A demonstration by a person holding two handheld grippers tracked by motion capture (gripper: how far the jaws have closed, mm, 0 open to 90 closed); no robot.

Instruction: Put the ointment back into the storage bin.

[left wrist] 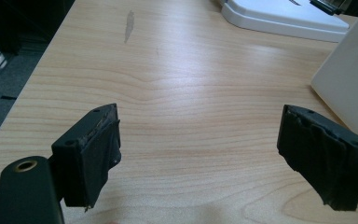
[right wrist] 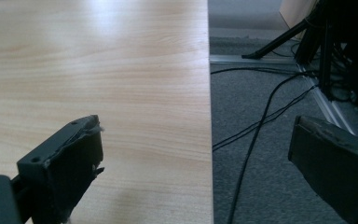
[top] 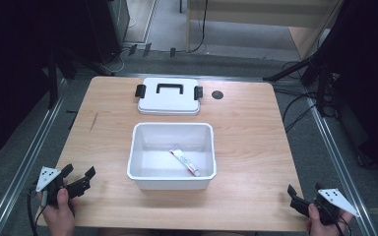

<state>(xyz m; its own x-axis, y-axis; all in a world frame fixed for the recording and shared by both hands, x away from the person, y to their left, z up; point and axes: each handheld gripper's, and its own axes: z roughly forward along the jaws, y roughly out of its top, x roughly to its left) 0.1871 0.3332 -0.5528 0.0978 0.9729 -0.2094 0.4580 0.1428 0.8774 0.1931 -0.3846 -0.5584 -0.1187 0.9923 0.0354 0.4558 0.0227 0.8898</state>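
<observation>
White plastic is what draws the eye: an open bin (top: 171, 155) sits mid-table, and its lid (top: 169, 96), with black handle and clips, lies flat on the wood just beyond it, at the far side. Inside the bin, on the floor towards the right, lies a small tube (top: 184, 162), white with a red stripe. Its long axis runs on a diagonal, from far-left to near-right; the broader, flat end looks to be at the far-left and the narrower end, probably the cap, points to the near-right corner, though it is too small to be sure.

Both hands rest at the near edge, well apart from the bin. The left gripper (top: 80, 175) sits at the near-left corner, jaws spread wide with nothing between them; its own view looks over bare table (left wrist: 177, 93) with the bin's wall at the right edge. The right gripper (top: 302, 191) is at the near-right corner, half over the table's edge, jaws likewise spread and holding nothing.

To my eye nothing is in hand yet. I'd judge the next move is either a reach down into the bin for the tube, jaws turned across its diagonal, or fetching the lid to close the bin.
</observation>
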